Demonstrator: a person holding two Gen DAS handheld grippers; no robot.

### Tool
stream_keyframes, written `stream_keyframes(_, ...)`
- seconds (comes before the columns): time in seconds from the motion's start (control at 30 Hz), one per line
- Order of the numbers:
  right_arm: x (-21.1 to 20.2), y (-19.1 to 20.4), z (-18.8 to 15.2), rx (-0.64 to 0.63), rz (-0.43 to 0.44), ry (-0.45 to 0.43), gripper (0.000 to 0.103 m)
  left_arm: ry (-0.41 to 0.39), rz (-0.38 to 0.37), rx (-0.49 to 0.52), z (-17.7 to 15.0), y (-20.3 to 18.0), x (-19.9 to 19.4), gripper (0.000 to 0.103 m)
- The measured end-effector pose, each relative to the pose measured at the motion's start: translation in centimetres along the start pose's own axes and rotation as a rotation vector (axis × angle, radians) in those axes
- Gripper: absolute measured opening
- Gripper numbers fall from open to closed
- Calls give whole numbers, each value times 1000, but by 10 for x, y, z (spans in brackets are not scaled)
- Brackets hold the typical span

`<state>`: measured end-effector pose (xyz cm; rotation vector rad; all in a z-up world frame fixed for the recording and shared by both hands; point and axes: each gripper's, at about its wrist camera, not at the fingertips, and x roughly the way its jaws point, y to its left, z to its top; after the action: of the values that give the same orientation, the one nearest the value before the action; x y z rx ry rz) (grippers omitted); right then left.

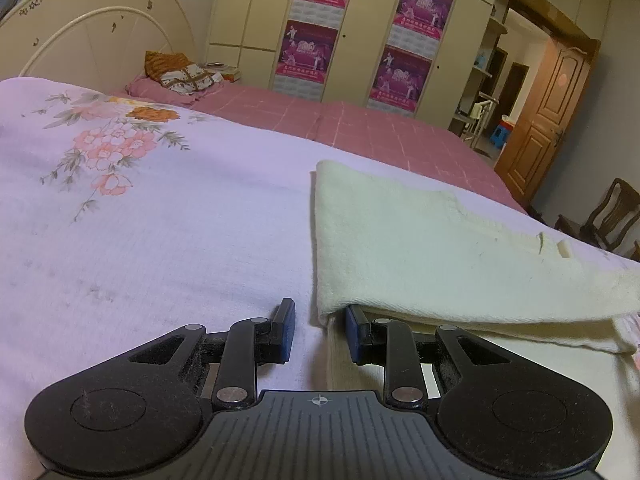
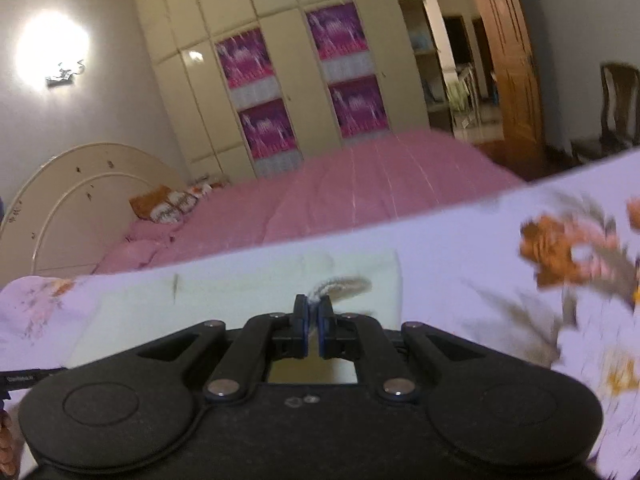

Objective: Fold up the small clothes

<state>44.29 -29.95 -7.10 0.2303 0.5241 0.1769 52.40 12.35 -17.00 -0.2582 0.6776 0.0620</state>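
Bare bedspread (image 1: 160, 220) left of garment (image 1: 420, 248)

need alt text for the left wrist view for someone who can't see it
The left tool sits low on a lilac floral bedspread, slightly open around the near corner of a folded cream cloth, not visibly pinching it. Behind lie a pink bed sheet, a cream wardrobe and an open wooden door.

Black grippers, blue-padded fingers (image 1: 285, 330), silver rivets, ribbed grey housing, crosshair mark.
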Motion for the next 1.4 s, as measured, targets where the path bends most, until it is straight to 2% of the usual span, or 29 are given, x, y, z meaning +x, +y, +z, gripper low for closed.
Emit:
stream_keyframes(0.13, 23, -20, -31, 34, -59, 162, 5, 3, 1, 6, 0, 0, 0, 27)
stream_keyframes(0.23, 23, -20, -36, 46, -53, 143, 6, 6, 2, 19, 0, -1, -1, 27)
stream_keyframes(0.4, 22, -17, -34, 25, -62, 159, 5, 30, -8, 48, 5, 0, -13, 28)
stream_keyframes(0.43, 16, -17, -31, 24, -70, 162, 6, -7, -7, 48, 7, 0, -25, 34)
stream_keyframes(0.47, 6, -16, -27, 18, -92, 135, 18, -61, -6, 60, 8, -3, -36, 43)
stream_keyframes(0.5, -3, -11, -23, -1, -107, 87, 30, -101, -17, 81, 10, -12, -42, 60)
stream_keyframes(0.53, -8, -7, -18, -14, -98, 50, 31, -106, -43, 107, 12, -25, -41, 60)
stream_keyframes(0.57, -6, 0, -15, -10, -79, 50, 29, -88, -82, 137, 13, -43, -35, 60)
stream_keyframes(0.7, 33, 55, -23, -50, 29, 146, 25, -29, -162, 255, 0, -110, -3, 60)
stream_keyframes(0.77, 47, 83, -34, -124, 40, 171, 22, 13, -153, 284, -9, -126, 13, 60)
stream_keyframes(0.87, 50, 90, -47, -219, -3, 186, 23, -13, -113, 313, -16, -112, 11, 60)
stream_keyframes(0.93, 39, 71, -47, -232, -53, 166, 22, -32, -64, 286, -17, -82, 1, 60)
stream_keyframes(0.97, 32, 56, -47, -233, -106, 153, 22, -40, -51, 276, -18, -68, -2, 60)
stream_keyframes(1.0, 26, 41, -46, -219, -147, 142, 22, -42, -74, 258, -18, -56, -3, 60)
stream_keyframes(1.03, 23, 26, -45, -182, -130, 137, 19, -52, -90, 238, -15, -51, -5, 60)
stream_keyframes(1.1, 23, 20, -39, -143, -105, 132, 19, -94, -67, 228, -7, -55, -7, 60)
stream_keyframes(1.17, 27, 36, -30, -156, -110, 59, 29, -149, -88, 241, 3, -66, -7, 60)
stream_keyframes(1.27, 49, 53, -17, -111, -43, 57, 29, -143, -83, 300, 22, -87, 14, 60)
stream_keyframes(1.4, 86, 79, -16, -153, -12, 113, 28, -83, -65, 312, 34, -99, 47, 60)
